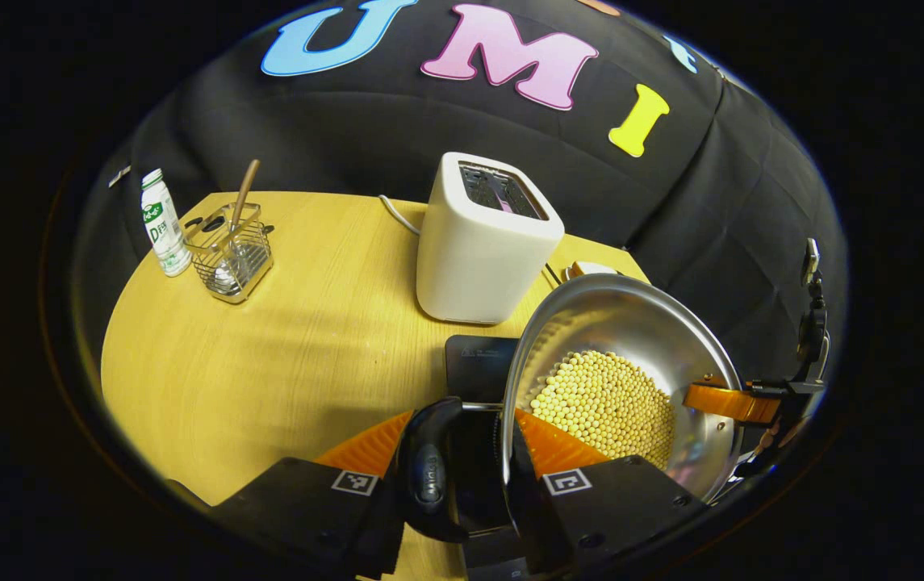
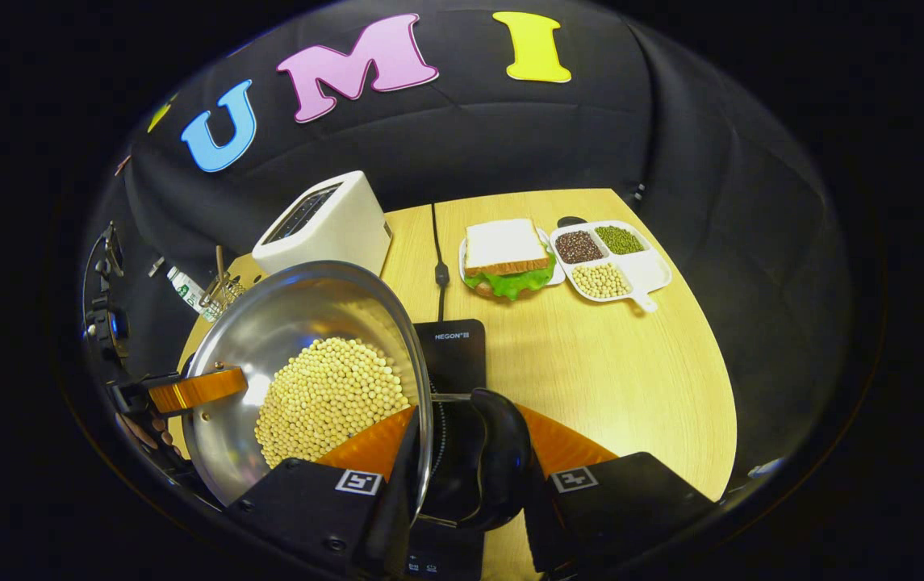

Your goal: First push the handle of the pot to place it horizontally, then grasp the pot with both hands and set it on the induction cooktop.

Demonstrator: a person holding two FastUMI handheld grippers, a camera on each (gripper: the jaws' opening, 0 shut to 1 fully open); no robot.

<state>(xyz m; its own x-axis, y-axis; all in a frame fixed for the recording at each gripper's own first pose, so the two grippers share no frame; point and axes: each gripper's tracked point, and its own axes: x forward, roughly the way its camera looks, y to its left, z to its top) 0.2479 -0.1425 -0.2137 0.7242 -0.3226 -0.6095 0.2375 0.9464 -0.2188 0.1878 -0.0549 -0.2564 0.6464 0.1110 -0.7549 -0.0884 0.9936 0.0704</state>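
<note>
A steel pot (image 1: 631, 323) holding yellow beans (image 1: 603, 403) sits between my two grippers, over the black induction cooktop (image 1: 478, 363). My left gripper (image 1: 470, 476) is shut on the pot's black side handle (image 1: 429, 472) and rim, one finger inside the wall. In the right gripper view, my right gripper (image 2: 462, 472) is likewise shut on the opposite black handle (image 2: 498, 452) and the rim of the pot (image 2: 300, 315). The cooktop (image 2: 449, 347) lies partly hidden beneath it. Each view shows the other gripper's finger hooked over the far rim (image 1: 732, 401) (image 2: 195, 389). I cannot tell whether the pot touches the cooktop.
A white toaster (image 1: 482, 242) stands just behind the cooktop, its cable (image 2: 437, 258) trailing back. A bottle (image 1: 163, 226) and wire utensil basket (image 1: 232, 250) sit far left. A sandwich (image 2: 507, 258) and a divided bean tray (image 2: 611, 258) lie at the back right on the wooden table (image 1: 268, 363).
</note>
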